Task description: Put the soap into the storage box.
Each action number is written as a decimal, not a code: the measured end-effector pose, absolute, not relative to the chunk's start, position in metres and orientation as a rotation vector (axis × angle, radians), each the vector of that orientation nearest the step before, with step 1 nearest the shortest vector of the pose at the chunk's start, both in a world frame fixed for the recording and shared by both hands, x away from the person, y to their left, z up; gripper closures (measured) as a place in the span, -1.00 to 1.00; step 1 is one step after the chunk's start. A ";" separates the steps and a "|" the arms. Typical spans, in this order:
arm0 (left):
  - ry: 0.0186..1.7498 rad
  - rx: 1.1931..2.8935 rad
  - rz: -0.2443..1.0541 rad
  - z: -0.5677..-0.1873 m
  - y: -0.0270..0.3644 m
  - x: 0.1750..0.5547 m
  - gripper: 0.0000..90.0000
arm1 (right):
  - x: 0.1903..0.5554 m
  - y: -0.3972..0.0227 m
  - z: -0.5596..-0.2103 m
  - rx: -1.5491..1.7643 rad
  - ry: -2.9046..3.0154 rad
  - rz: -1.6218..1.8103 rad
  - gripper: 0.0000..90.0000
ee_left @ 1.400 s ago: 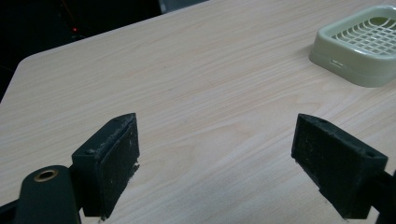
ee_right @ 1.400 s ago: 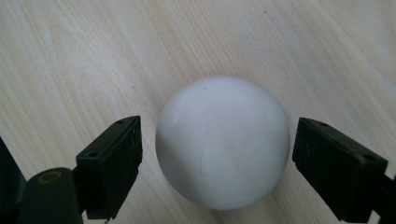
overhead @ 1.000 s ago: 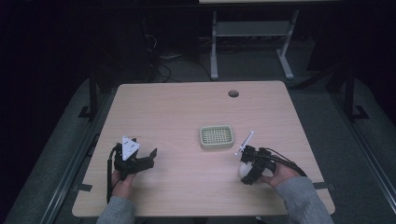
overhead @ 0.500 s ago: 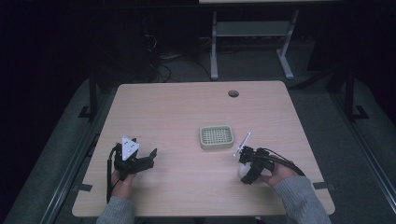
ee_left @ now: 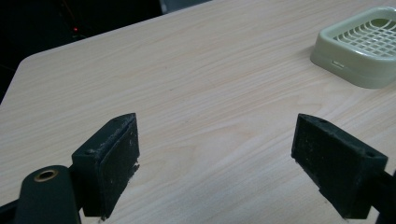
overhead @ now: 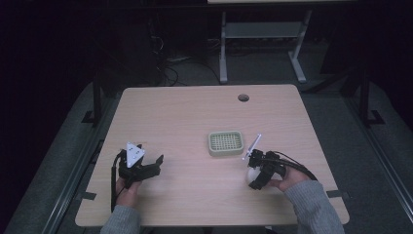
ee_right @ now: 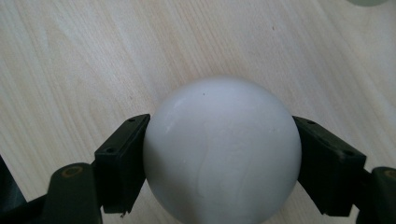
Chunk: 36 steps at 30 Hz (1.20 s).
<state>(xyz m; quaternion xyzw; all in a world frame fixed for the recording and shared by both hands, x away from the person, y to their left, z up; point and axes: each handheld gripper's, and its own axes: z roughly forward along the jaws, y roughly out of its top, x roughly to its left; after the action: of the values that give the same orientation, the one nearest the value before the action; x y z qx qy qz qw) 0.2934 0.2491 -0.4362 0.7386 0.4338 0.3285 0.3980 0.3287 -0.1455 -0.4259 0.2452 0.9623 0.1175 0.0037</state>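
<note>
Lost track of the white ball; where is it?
The ball sits between the right gripper jaws, near the table's front right, just below the green tray.

A wooden table (overhead: 195, 122) carries a pale green slotted tray (overhead: 226, 143) near its middle. The right gripper (overhead: 254, 170) sits just right of and nearer than the tray, closed around a white ball (overhead: 253, 175). The left gripper (overhead: 152, 165) rests well apart toward the near left, jaws spread.
</note>
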 end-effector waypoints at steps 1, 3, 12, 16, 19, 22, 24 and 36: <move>1.102 1.867 0.831 -0.436 0.249 0.293 -0.67 | 0.330 -0.145 -0.426 0.760 3.018 0.366 -0.48; 1.101 1.862 0.833 -0.437 0.250 0.294 -0.67 | 0.332 -0.143 -0.423 0.756 3.019 0.366 -0.48; 1.101 1.869 0.832 -0.437 0.249 0.294 -0.67 | 0.343 -0.138 -0.410 0.706 3.029 0.399 -0.48; 1.103 1.870 0.831 -0.437 0.249 0.294 -0.67 | 0.348 -0.136 -0.405 0.688 3.031 0.396 -0.48; 1.107 1.868 0.830 -0.438 0.249 0.294 -0.67 | 0.352 -0.136 -0.401 0.679 3.034 0.417 -0.48; 1.105 1.870 0.833 -0.437 0.249 0.294 -0.67 | 0.356 -0.136 -0.397 0.673 3.031 0.419 -0.48; 1.106 1.869 0.830 -0.437 0.249 0.294 -0.67 | 0.358 -0.136 -0.395 0.677 3.033 0.427 -0.48; 1.110 1.871 0.833 -0.437 0.250 0.294 -0.67 | 0.373 -0.132 -0.390 0.665 3.040 0.437 -0.48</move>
<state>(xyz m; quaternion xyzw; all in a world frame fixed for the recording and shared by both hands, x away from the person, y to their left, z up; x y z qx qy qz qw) 0.2943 0.2500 -0.4371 0.7380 0.4376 0.3287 0.3948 0.3729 -0.1320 -0.3900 0.2116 0.9674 0.1390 -0.0006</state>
